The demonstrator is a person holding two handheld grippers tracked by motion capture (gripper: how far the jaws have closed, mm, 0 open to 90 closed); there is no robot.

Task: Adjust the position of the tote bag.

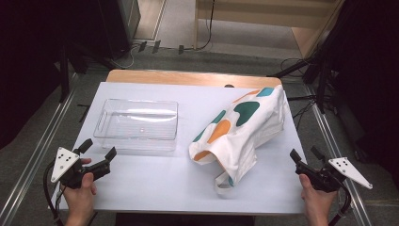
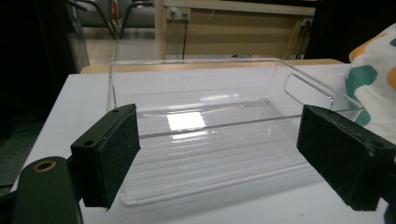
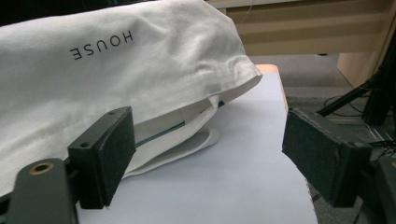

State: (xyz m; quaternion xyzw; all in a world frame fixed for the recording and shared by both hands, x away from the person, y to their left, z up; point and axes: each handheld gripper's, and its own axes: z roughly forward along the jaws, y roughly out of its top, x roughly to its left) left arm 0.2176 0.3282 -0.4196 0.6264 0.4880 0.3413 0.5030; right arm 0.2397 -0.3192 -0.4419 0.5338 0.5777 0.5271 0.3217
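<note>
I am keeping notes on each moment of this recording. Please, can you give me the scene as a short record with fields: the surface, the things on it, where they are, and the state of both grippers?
surface: white table top
container: clear plastic bin, empty, on the left half
bag: white tote bag with teal and orange patches, lying on the right half, straps toward the near edge
bag lettering: HOUSE, seen in the right gripper view
left gripper: open, near the bin's corner, holding nothing
right gripper: open, at the right table edge, apart from the bag

Glossy clear plastic bin (image 1: 136,123); matt cloth bag (image 1: 240,127), probably canvas.
</note>
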